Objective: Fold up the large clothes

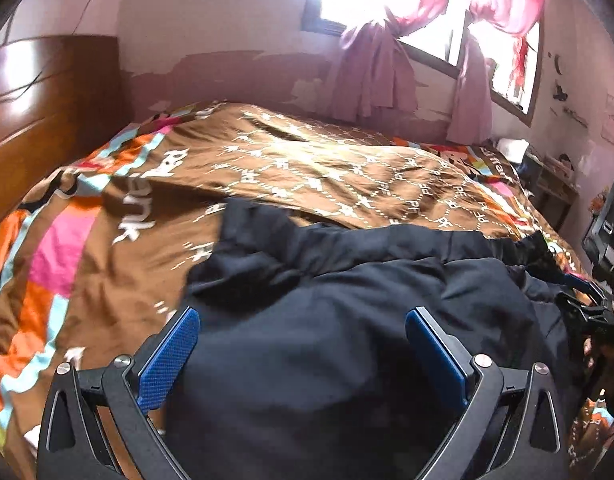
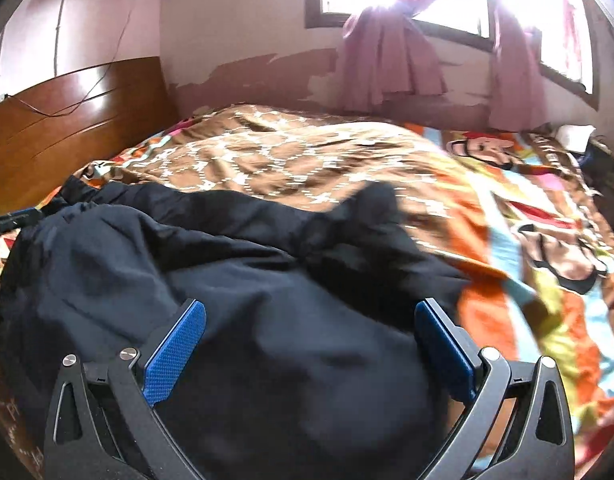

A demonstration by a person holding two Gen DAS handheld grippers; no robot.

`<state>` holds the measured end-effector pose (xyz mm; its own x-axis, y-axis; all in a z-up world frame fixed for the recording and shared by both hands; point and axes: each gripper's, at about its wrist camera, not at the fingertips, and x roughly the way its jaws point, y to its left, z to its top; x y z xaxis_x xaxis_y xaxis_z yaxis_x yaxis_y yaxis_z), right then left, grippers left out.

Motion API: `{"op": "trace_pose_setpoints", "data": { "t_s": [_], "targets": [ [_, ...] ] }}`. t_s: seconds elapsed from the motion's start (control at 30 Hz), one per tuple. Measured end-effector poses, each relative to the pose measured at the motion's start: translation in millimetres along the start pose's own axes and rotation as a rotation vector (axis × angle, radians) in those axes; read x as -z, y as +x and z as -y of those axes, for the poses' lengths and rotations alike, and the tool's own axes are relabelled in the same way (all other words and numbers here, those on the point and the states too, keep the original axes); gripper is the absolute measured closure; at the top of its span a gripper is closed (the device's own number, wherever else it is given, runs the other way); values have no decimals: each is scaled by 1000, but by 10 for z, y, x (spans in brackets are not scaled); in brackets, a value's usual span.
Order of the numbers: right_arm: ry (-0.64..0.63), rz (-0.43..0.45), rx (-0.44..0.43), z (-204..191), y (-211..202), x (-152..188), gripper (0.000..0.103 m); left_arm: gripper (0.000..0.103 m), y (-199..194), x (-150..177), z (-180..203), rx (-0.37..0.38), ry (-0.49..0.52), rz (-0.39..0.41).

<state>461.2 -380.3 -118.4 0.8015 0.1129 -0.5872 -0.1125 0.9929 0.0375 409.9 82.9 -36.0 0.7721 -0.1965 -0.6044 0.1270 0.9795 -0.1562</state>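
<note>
Black fabric fills the space ahead of both my grippers: the dark garment (image 1: 347, 280) lies bunched on the near part of the bed (image 1: 87, 240), on top of the brown patterned quilt (image 1: 307, 160), with the wooden headboard (image 1: 47, 100) off to my left and the window with its pink curtains (image 1: 371, 72) across the far side. My left gripper (image 1: 303, 344) has its blue pads spread wide, cloth lying between and under them, nothing pinched. Same story on my right gripper (image 2: 311, 340): jaws wide apart over a mound of the same garment (image 2: 227, 260), not clamped on anything. Here's the relation that matters. The garment runs crosswise in front of me, its long axis left to right along the near edge of the bed, and I've got one gripper over each end. In the left wrist view the cloth trails away to the right, where I can just make out the other tool; in the right wrist view it trails left toward the headboard side. A rumpled edge lies just beyond both sets of fingers, toward the window. Neither hand looks nearer; I'd say both sit evenly over it, so closing both together on the near edge looks like the call, though motion blur hides exactly where the hem is.
</note>
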Motion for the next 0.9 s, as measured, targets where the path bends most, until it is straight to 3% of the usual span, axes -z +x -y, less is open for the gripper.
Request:
{"op": "trace_pose_setpoints", "data": {
  "t_s": [0.13, 0.23, 0.47, 0.6, 0.9],
  "targets": [
    [14, -40, 2, 244, -47, 74, 1, 0, -12, 55, -302, -21, -37, -58],
    [78, -76, -32, 436, 17, 144, 1, 0, 39, 138, -527, -28, -124, -115],
    [248, -193, -163, 718, 350, 401, 1, 0, 273, 300, -725, 112, -234, -218],
    [314, -198, -239, 829, 478, 480, 1, 0, 468, 340, -729, 210, -253, -278],
    [330, -180, -249, 816, 531, 546, 1, 0, 610, 433, -758, 281, -280, -295]
  ]
}}
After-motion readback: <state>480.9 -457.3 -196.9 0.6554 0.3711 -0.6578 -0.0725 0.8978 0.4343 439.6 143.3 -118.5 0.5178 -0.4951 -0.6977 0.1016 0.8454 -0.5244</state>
